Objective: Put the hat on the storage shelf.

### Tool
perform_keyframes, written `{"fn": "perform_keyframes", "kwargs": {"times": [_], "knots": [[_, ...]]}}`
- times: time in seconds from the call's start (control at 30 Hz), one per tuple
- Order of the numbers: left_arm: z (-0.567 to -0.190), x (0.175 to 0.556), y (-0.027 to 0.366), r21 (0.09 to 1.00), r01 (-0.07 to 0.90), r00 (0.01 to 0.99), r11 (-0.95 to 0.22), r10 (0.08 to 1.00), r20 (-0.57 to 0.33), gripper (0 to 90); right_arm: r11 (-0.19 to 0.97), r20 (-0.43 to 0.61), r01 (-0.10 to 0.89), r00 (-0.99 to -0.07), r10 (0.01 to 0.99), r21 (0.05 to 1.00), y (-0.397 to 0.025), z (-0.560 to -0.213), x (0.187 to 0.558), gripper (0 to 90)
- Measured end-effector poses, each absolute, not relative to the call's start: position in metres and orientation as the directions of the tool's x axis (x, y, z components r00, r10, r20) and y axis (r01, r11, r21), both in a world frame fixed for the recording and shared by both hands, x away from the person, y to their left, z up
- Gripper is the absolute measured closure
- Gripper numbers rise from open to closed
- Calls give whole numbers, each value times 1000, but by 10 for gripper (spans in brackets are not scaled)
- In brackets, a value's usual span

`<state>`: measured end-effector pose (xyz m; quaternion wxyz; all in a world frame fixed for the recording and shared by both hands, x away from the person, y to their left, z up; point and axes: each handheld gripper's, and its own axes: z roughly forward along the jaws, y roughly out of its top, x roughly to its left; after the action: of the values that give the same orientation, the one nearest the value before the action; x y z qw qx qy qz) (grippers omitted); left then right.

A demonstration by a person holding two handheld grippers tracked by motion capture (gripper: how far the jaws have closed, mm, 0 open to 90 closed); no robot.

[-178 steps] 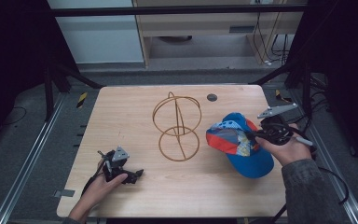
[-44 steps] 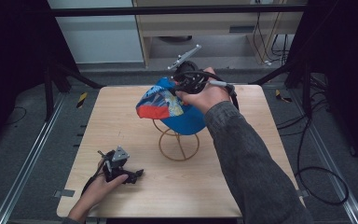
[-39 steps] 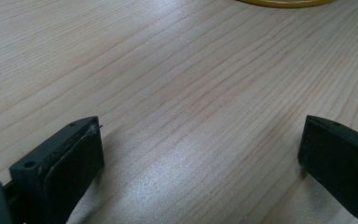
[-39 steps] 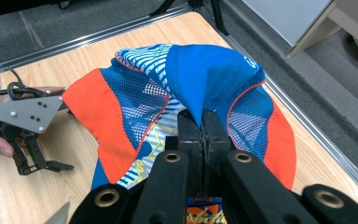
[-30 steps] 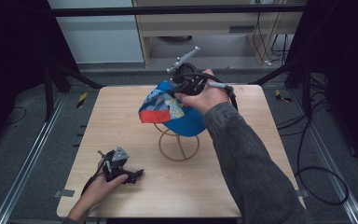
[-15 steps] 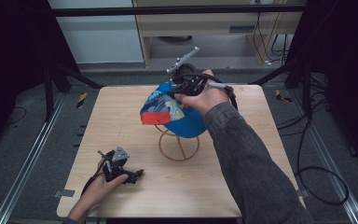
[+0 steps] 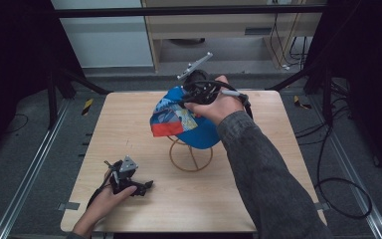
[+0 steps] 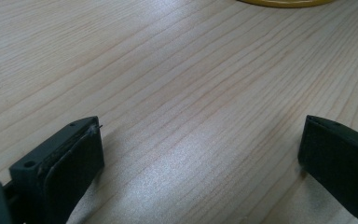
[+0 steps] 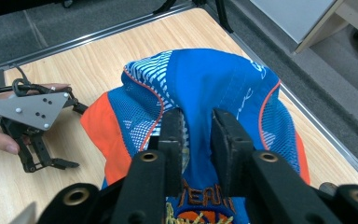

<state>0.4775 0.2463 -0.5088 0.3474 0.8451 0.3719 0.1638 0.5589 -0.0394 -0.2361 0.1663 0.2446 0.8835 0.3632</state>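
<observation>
The right gripper [image 7: 191,94] pinches a fold of fabric at the crown of a blue and orange baseball cap [image 7: 186,119]; in the right gripper view its jaws stand nearly closed with the cloth bunched between them [image 9: 193,135]. The cap hangs just below and in front of those jaws, draped over the top of a yellow wire hat stand [image 7: 190,157], whose ring base rests on the wooden table [image 7: 278,164] directly beneath the gripper. The orange brim [image 7: 166,130] points away from the jaws toward the person's left side.

The left gripper [image 7: 129,181] lies low on the table, well apart from the cap and nearer the person. Its jaws stand wide apart with nothing but bare wood between them [image 8: 200,149], and the yellow edge of the stand's base [image 8: 284,2] sits just beyond them at the far side.

The step in hand looks like seating the cap on the stand. It appears mostly draped over the wire already, though whether it sits squarely I cannot tell. The next move probably calls for lowering the cap until the wire carries its weight, then spreading the right jaws and lifting straight up so the fabric is not dragged off or the light stand tipped.
</observation>
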Motion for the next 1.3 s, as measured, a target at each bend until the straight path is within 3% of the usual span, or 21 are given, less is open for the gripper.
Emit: {"fn": "perform_keyframes", "kwargs": {"times": [0.5,1.3], "knots": [[-509,477,246,709,515,670,-482,743,18,0,596,-113,327,-806,581,733,-38,-236,554,469],[-509,478,246,709,514,670,-484,742,21,0,577,-94,340,-800,593,743,-49,-238,546,400]]}}
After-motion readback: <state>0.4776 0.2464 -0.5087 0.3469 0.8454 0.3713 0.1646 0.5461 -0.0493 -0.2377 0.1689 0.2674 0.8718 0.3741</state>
